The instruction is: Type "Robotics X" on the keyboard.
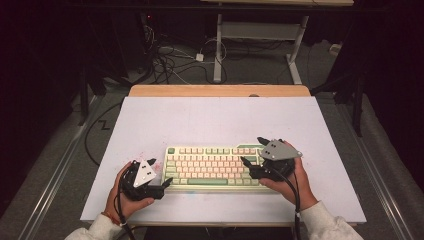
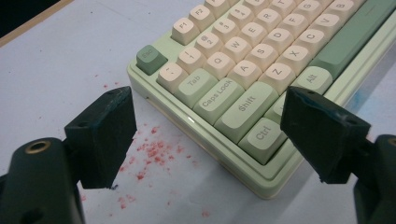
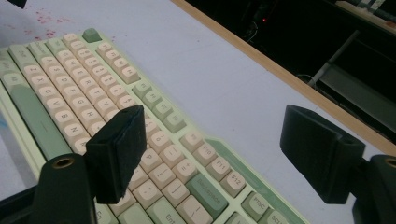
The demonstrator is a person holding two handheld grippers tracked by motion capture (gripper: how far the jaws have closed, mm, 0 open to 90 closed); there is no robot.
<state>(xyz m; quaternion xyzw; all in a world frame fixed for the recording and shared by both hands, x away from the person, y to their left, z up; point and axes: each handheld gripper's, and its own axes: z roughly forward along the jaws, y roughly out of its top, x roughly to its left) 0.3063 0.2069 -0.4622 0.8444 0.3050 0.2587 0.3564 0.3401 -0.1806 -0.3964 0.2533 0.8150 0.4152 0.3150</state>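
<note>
A pale green keyboard [image 1: 212, 166] with cream and green keys lies on the white table [image 1: 200, 120], near its front edge. My left gripper [image 1: 160, 171] is at the keyboard's left end, held in a hand. Its jaws stand open astride the near left corner of the keyboard [image 2: 243, 60], with the Ctrl and Shift keys between them. My right gripper [image 1: 251, 150] is at the right end. It is open too, one jaw over the keys of the keyboard [image 3: 93, 93] and the other over bare table beyond the far edge.
Red specks [image 2: 152, 151] stain the table beside the keyboard's left end. A wooden strip [image 1: 220, 90] runs along the table's far edge. Beyond it, cables [image 1: 170, 60] lie on the floor by the legs of another desk [image 1: 218, 45]. Bare tabletop spreads behind the keyboard.
</note>
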